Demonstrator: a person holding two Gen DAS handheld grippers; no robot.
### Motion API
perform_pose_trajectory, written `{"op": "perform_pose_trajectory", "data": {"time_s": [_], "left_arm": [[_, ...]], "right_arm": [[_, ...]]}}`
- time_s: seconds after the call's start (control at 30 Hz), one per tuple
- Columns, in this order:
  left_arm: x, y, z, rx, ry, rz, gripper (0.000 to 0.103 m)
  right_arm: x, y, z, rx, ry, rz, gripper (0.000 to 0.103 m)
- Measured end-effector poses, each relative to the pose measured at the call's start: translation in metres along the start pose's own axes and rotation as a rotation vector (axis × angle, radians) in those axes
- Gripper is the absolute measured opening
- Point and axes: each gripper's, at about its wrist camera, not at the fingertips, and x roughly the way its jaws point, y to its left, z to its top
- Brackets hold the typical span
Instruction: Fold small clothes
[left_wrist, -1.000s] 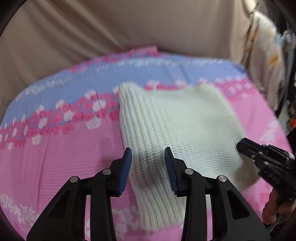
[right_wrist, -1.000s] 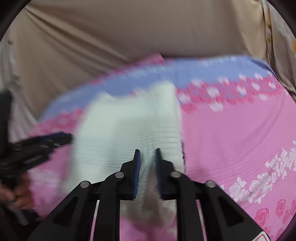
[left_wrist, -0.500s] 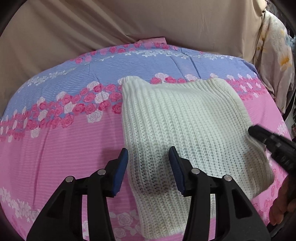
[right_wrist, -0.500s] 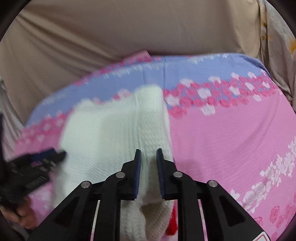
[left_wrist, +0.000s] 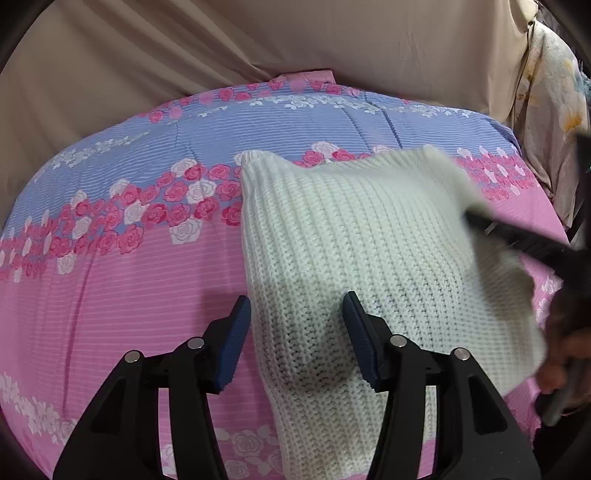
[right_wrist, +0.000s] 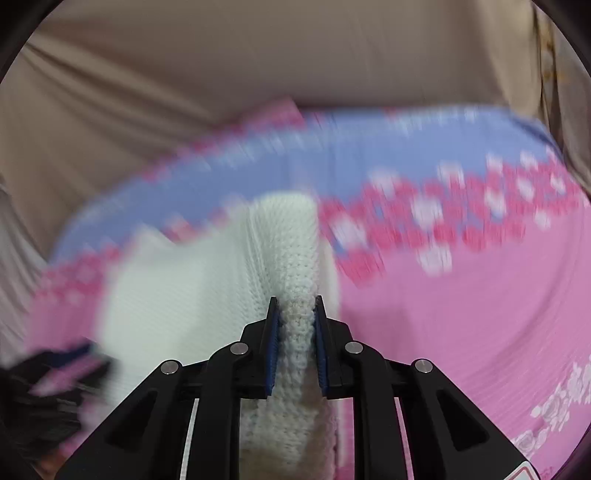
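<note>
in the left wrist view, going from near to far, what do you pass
Left claw → white knit garment → band of roses on the bedspread → blue stripe of the bedspread → beige curtain.

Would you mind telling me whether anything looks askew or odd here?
Only the sweater is uneven: the right gripper pinches its right edge up into a ridge, so it lies skewed on the floral quilt. The left gripper is open. Nothing looks damaged.

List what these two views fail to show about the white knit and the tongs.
- White knit: near end cut off by the left view's bottom edge; what garment it is stays unclear.
- Right tongs: motion-blurred in the left view, grip unreadable there.
- Left tongs: a dark blur in the right view.
</note>
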Motion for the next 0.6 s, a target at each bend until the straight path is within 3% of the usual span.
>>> {"op": "perform_pose_trajectory", "data": {"time_s": [0.1, 0.23, 0.3, 0.4, 0.6], "left_arm": [[0.001, -0.002, -0.001, 0.011, -0.002, 0.017, 0.053], [0.001, -0.001, -0.001, 0.011, -0.004, 0.021, 0.053], [0.001, -0.002, -0.001, 0.007, -0.003, 0.02, 0.053], [0.0, -0.003, -0.002, 0.008, -0.007, 0.022, 0.053], [-0.017, -0.002, -0.011, -0.003, -0.013, -0.007, 0.052]], "right_arm": [[-0.043, 0.003, -0.002, 0.034, -0.064, 0.039, 0.019], [-0.102, 0.027, -0.028, -0.046, -0.145, 0.078, 0.019], [-0.097, 0.034, -0.047, -0.095, -0.094, 0.03, 0.018], [-0.062, 0.023, -0.072, -0.114, -0.012, -0.116, 0.017], [-0.109, 0.021, -0.073, -0.048, -0.092, -0.038, 0.017]]}}
